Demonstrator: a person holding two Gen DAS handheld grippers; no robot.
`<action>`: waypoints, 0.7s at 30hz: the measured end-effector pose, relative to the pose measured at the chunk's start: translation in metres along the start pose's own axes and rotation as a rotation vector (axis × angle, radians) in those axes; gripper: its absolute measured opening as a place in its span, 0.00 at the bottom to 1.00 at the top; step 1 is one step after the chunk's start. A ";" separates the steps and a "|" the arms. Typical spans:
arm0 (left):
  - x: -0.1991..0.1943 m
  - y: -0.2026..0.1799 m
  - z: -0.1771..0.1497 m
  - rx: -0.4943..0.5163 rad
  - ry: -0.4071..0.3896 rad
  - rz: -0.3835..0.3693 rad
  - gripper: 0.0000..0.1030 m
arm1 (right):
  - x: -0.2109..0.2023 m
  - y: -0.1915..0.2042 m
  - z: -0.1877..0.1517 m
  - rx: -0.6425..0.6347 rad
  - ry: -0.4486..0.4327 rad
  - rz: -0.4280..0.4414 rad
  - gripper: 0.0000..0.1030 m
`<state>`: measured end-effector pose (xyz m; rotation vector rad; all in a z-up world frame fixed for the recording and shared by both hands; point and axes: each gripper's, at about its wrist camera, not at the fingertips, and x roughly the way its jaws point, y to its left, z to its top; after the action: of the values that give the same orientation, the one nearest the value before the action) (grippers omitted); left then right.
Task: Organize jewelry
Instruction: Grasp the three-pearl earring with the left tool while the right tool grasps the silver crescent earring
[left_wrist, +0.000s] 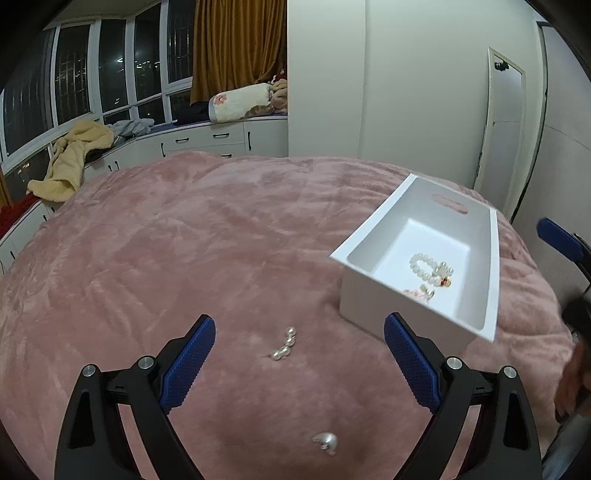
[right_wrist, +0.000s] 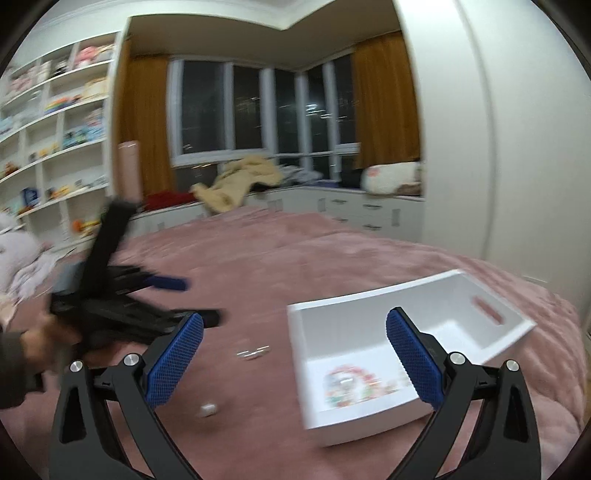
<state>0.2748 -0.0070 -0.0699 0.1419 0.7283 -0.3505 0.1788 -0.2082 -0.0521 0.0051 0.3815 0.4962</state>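
Pearl earring (left_wrist: 283, 346) between open left claw (left_wrist: 300, 334)

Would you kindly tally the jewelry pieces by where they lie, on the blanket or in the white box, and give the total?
On the blanket: 2, a pearl strand and a silver piece.
In the box: 2, a pearl bracelet and a small pinkish piece partly hidden by the near wall.
Total: 4 visible.

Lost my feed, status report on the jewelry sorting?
Left gripper and right gripper open, empty. Short pearl strand and silver piece loose on pink blanket; pearl bracelet in white box. Nothing blocking.
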 end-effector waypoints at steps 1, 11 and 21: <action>0.000 0.002 -0.002 0.002 0.002 0.004 0.91 | 0.003 0.008 -0.004 0.011 0.014 0.029 0.95; 0.042 0.026 -0.016 -0.014 0.056 0.002 0.91 | 0.070 0.081 -0.059 -0.139 0.294 0.207 0.92; 0.104 0.039 -0.039 -0.024 0.139 -0.046 0.64 | 0.127 0.072 -0.096 -0.054 0.440 0.183 0.67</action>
<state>0.3367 0.0114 -0.1687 0.1276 0.8740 -0.3777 0.2138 -0.0938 -0.1794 -0.1243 0.8031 0.6896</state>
